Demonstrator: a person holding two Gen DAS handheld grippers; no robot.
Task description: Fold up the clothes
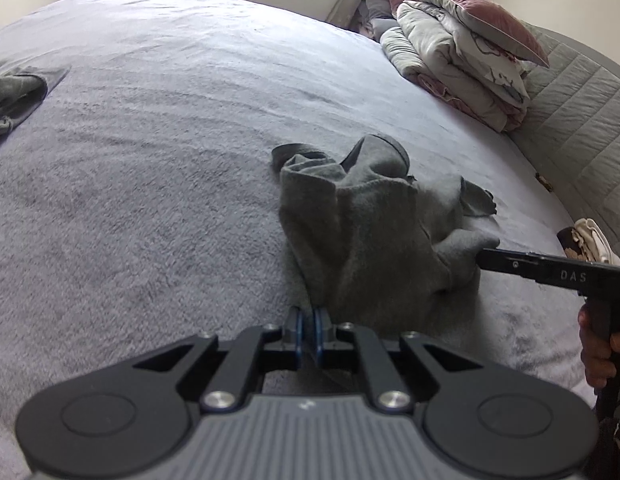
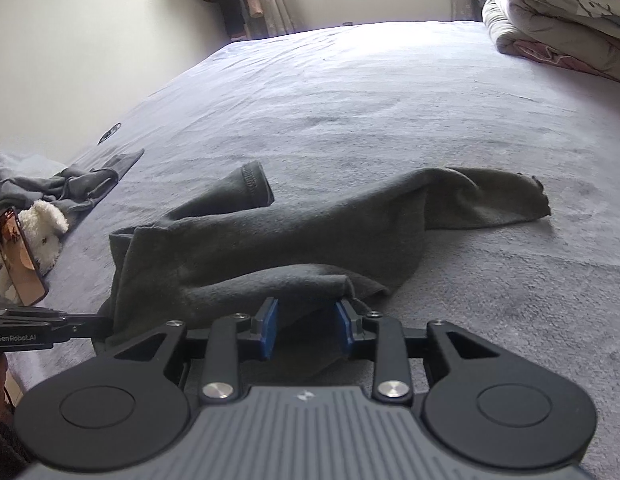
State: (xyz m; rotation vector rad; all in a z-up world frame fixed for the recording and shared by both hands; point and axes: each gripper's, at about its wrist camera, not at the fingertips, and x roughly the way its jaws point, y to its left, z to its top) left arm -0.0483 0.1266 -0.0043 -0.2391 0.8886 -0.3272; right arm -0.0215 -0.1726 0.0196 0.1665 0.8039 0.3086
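A dark grey garment (image 2: pixel 294 236) lies rumpled on the bed (image 1: pixel 150 160), on the pale lilac fleece cover, close to the near edge where the person stands. One tubular end with a stitched hem (image 2: pixel 254 184) points up toward the middle of the bed; another limp end (image 2: pixel 509 196) trails off toward the headboard side.

The left gripper (image 1: pixel 308 322) has its blue pads drawn almost together – pinched on a thin fold at the near edge of the garment, which rises from there in a loose heap. The right gripper (image 2: pixel 306 330) stands partly open, its jaws narrow rather than wide, with a fold of the same grey cloth lying between the blue pads (image 2: pixel 270 328); the pads do not press on it, as far as I can see. No earlier moment is there to compare. In the left wrist view the right gripper comes in from the right edge, its tip touching the garment's side, and a hand (image 1: pixel 601 348) is wrapped round its handle.

By the headboard (image 1: pixel 581 128) a stack of folded quilts (image 1: pixel 453 72) carries a pink pillow (image 1: pixel 477 12). At the bed's far left edge lies another grey garment (image 2: pixel 70 188) – beside it a white plush toy (image 2: pixel 42 228).
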